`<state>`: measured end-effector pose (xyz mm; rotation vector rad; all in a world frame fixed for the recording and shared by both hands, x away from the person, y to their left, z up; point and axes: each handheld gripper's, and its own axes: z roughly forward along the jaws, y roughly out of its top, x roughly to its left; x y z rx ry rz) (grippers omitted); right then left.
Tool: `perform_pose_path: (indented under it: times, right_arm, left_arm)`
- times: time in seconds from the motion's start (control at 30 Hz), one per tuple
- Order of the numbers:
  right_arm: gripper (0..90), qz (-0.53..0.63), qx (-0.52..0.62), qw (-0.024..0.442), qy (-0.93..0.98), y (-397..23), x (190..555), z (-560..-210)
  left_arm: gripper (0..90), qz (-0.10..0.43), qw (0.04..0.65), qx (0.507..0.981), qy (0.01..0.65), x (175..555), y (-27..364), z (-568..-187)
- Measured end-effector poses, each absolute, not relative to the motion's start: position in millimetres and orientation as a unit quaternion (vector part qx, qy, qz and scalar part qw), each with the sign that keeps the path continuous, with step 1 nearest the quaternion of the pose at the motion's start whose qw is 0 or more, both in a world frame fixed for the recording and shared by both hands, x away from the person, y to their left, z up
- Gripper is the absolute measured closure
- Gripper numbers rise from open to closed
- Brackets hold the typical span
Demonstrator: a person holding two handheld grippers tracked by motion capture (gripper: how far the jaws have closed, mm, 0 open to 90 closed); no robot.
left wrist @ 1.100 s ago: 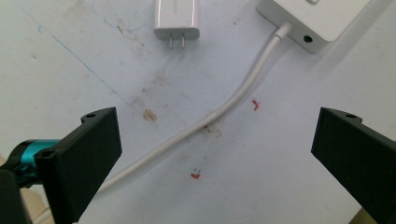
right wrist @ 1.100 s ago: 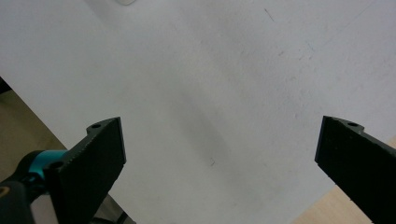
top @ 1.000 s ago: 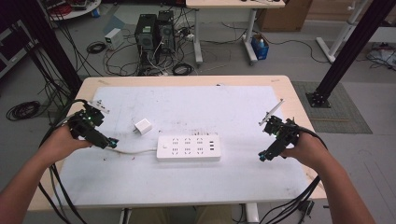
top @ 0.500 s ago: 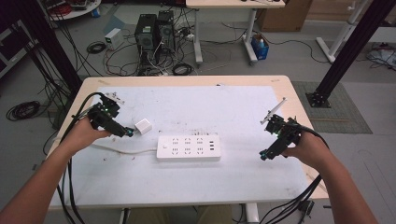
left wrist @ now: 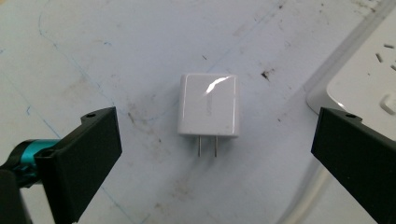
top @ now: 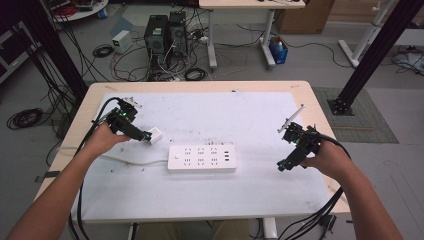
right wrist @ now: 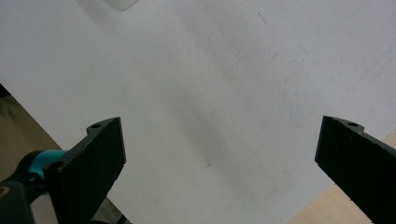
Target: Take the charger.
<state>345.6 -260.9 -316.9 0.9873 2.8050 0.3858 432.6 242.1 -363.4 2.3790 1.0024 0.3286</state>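
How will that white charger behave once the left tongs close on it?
The charger looks small and rigid, so probably light and stiff. Its glossy shell shows glare, so it may slip. Lying flat, prongs toward the camera, it seems unlikely to roll.

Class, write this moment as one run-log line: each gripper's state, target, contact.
left gripper: open, straddling white charger, no contact | right gripper: open, over bare white mat | power strip: sockets unoccupied

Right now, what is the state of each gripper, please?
Left gripper: open, jaws either side of the white charger, not touching it.
Right gripper: open, holding nothing.
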Motion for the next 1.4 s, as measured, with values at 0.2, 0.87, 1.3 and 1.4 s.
perform_pose_path:
  times: [0.2,0.87,1.3,1.4]
  right_arm:
    - [1.1,0.132,0.335,0.07,0.93,-261.9,347.5,-319.2]
    - [1.1,0.122,0.335,0.06,0.932,-263.6,352.1,-326.7]
    - [1.1,0.121,0.34,0.054,0.931,-263.4,354.7,-331.2]
    - [1.1,0.121,0.337,0.054,0.932,-263.9,355.3,-331.6]
  left_arm:
    - [1.7,0.123,0.265,0.88,0.374,441.6,236.4,-378.0]
    - [3.8,0.09,0.246,0.887,0.381,461.5,228.8,-418.7]
    - [20.9,0.095,0.246,0.889,0.375,462.7,229.1,-426.3]
    - [26.5,0.099,0.245,0.889,0.373,461.6,229.5,-426.0]
